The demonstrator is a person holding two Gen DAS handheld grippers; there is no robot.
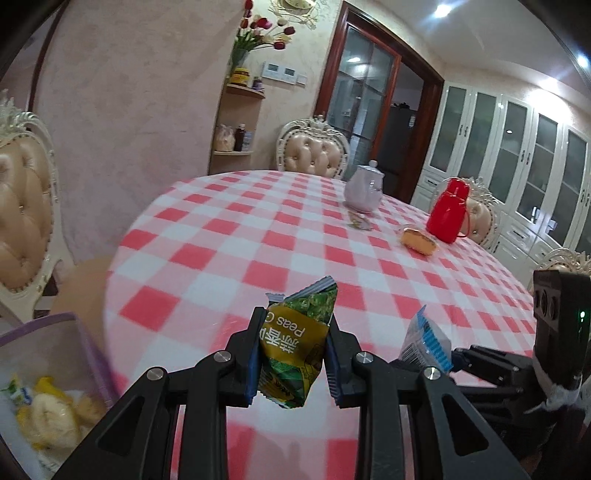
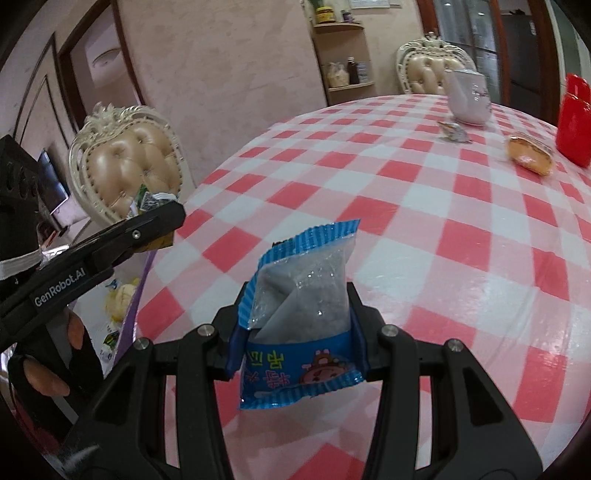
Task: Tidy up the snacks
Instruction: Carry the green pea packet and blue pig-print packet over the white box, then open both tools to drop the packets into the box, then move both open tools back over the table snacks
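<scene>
Transport step: left tongs [image 1: 291, 354] clamp green pea packet [image 1: 295, 347], right tongs [image 2: 295, 332] clamp blue snack packet [image 2: 299, 325]; next, release into storage bin [image 1: 48, 373] at 8 o'clock.

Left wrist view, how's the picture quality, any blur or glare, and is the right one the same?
Left wrist view: fisheye bending, ceiling lights flaring, basket smeared, green pea packet sharp. Right wrist view: same bending, sheen on the tablecloth, blue packet crisp.

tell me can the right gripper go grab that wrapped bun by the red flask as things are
Probably not yet: the right gripper is already shut on the blue packet. The path over the table to the bun looks clear otherwise.
</scene>
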